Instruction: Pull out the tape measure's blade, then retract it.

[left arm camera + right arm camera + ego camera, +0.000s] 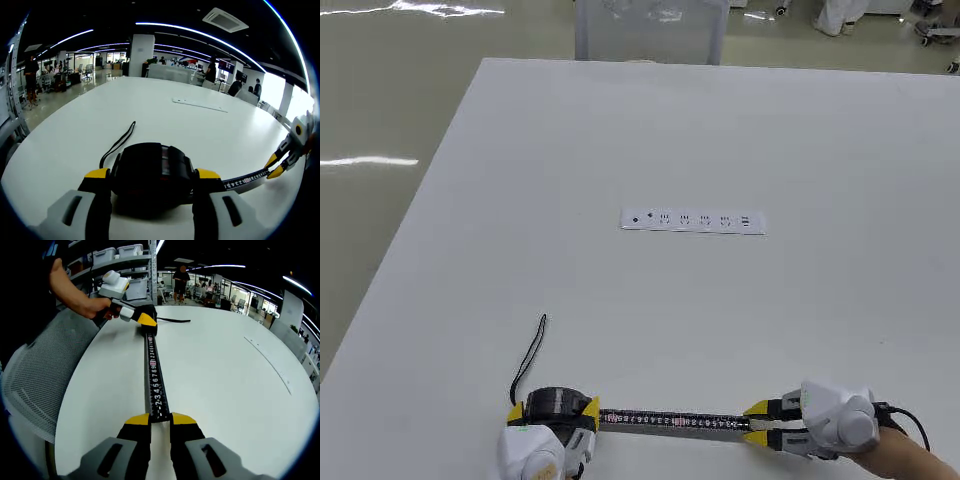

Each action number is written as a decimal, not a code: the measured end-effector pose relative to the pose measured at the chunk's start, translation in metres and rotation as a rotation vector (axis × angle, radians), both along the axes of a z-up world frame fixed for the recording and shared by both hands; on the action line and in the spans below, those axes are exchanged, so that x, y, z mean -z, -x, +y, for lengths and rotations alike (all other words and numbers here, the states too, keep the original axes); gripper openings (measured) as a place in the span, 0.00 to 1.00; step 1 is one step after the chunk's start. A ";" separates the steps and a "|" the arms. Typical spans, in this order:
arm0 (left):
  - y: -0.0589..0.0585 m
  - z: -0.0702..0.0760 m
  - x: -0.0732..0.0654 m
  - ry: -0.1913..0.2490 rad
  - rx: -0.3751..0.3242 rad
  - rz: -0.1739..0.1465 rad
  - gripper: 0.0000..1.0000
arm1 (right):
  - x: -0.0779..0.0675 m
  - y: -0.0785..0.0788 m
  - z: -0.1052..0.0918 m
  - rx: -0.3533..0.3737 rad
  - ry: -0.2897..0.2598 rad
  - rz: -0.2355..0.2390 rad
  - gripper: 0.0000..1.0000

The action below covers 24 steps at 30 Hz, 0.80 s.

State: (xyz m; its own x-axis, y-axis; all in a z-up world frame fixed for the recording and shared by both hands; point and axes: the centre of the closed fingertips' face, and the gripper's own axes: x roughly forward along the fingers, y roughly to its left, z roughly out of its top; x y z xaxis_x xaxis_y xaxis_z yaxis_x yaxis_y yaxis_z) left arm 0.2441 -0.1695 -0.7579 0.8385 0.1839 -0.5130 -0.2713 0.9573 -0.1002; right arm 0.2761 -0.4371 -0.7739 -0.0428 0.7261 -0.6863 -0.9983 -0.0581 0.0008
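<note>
A black tape measure case point(558, 403) point(151, 172) sits at the table's near edge, clamped between the yellow-tipped jaws of my left gripper point(554, 414) point(152, 175). Its black blade point(672, 420) point(154, 380) point(246, 179) with white numbers runs out flat to the right over the table. My right gripper point(757, 423) point(160, 418) is shut on the blade's end. A black wrist strap point(529, 356) point(118, 144) trails from the case toward the far side. In the right gripper view the left gripper point(146, 324) holds the case point(143, 311) at the blade's far end.
A white power strip point(692, 221) point(200, 104) point(268, 358) lies flat mid-table, well beyond the tape. The white table point(720, 130) stretches wide ahead. A translucent bin point(650, 30) stands past its far edge. People stand farther off in the room.
</note>
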 end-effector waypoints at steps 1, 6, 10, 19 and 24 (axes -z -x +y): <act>0.000 0.000 0.000 0.001 0.000 0.000 0.63 | 0.000 0.000 0.000 -0.002 0.000 0.000 0.12; 0.000 0.000 0.000 0.005 0.002 -0.001 0.63 | 0.000 0.000 0.001 -0.004 -0.001 0.000 0.12; 0.000 0.000 0.000 0.008 0.003 -0.001 0.63 | -0.002 0.001 0.003 -0.003 -0.002 0.000 0.12; 0.000 0.001 0.001 0.016 0.004 0.000 0.63 | -0.003 0.001 0.008 -0.006 -0.005 0.000 0.12; 0.000 0.001 0.001 0.018 0.005 -0.001 0.63 | -0.005 0.001 0.010 -0.007 -0.005 0.002 0.12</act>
